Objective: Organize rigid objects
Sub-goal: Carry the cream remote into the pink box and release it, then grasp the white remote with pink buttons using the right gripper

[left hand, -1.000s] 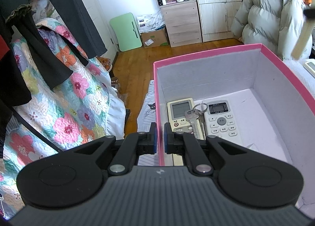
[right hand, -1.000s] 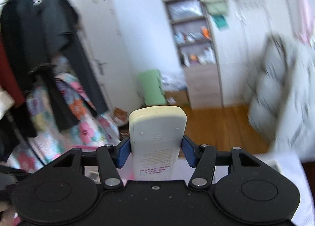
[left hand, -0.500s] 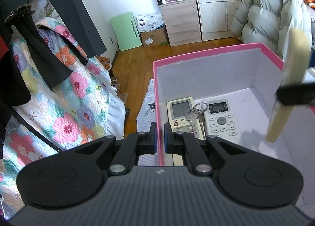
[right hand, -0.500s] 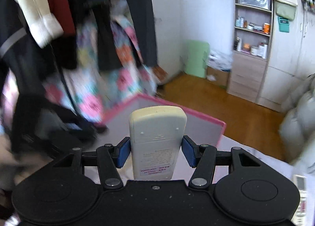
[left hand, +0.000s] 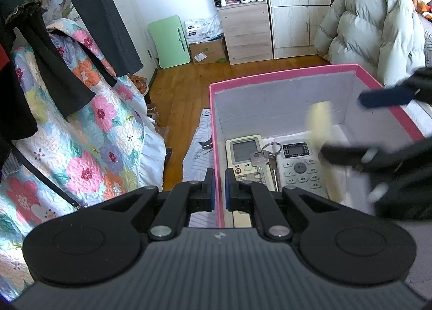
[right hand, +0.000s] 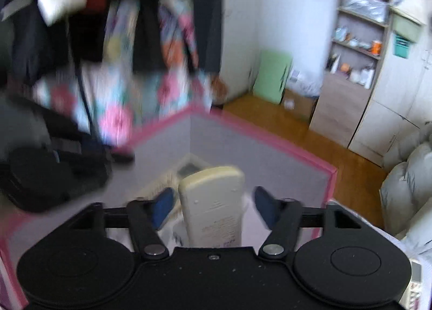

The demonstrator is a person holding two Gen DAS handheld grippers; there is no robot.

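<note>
The left tool is clamped shut on the near-left wall of the pink box, as it was a second ago, steadying it. Inside lie two remotes with keys between them. The right tool, which carried a cream remote over from outside, is now opening above the box; its pads stand clear of the remote, which is dropping in. That likely completes this placement.
</note>
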